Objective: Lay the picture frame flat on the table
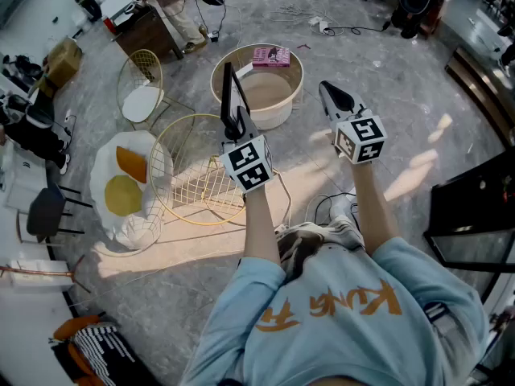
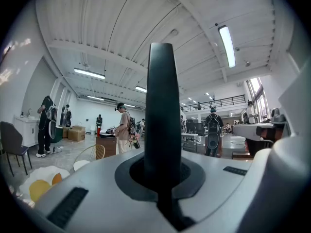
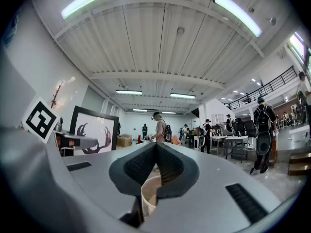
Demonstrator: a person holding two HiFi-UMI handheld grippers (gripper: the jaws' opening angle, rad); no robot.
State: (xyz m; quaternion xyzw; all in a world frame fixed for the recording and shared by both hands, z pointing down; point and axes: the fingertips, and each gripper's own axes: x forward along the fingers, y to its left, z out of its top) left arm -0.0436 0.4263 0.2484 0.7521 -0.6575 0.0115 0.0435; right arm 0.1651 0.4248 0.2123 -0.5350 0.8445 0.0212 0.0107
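A: Left gripper (image 1: 240, 125): how was it set?
B: Clamped on the black-rimmed picture frame (image 3: 95, 130), held upright in mid-air, presumably ready for tilting down flat. Right gripper (image 1: 336, 96) was closed, empty.

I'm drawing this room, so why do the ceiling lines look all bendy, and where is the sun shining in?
Left gripper view and right gripper view: the wide-angle lenses bend the ceiling beams into curves and leave black corners, and the long lamp glares white. Head view: sunlight paints a bright patch on the floor, where the wire chair seems to cast thin line shadows.
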